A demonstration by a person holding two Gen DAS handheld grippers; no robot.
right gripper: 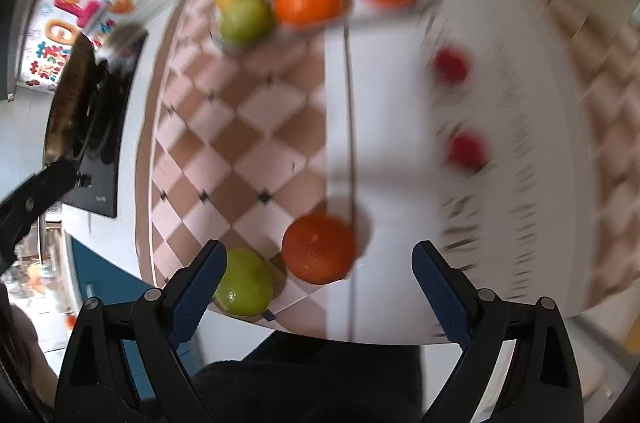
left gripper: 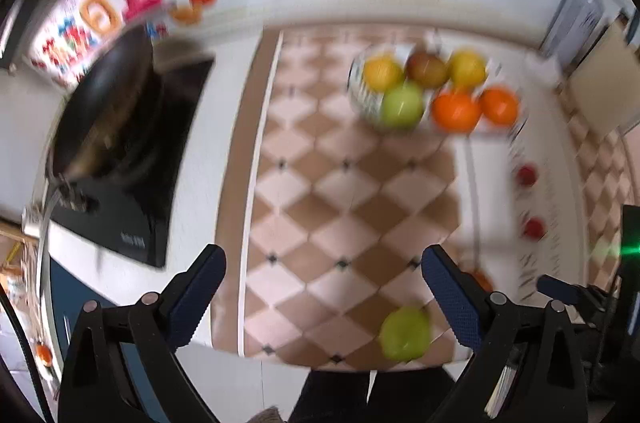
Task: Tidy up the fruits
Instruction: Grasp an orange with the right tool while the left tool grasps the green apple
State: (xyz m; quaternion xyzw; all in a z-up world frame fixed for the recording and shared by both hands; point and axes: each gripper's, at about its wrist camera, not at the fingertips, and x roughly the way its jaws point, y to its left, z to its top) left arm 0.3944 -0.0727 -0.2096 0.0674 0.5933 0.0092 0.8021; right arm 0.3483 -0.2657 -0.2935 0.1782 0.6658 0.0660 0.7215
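Fruit: green apple [right gripper: 244, 283] and orange [right gripper: 319, 249] loose at near table edge; more piled in far wire basket [left gripper: 362, 99].
Left gripper [left gripper: 324, 297]: wide open, empty.
Right gripper [right gripper: 316, 295]: wide open, empty.
Writing: cooktop [left gripper: 132, 207] logo, wall stickers, both blurred, unreadable.

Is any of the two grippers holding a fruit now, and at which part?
Nothing is held. The left gripper and the right gripper are both open, with empty fingers above the table.
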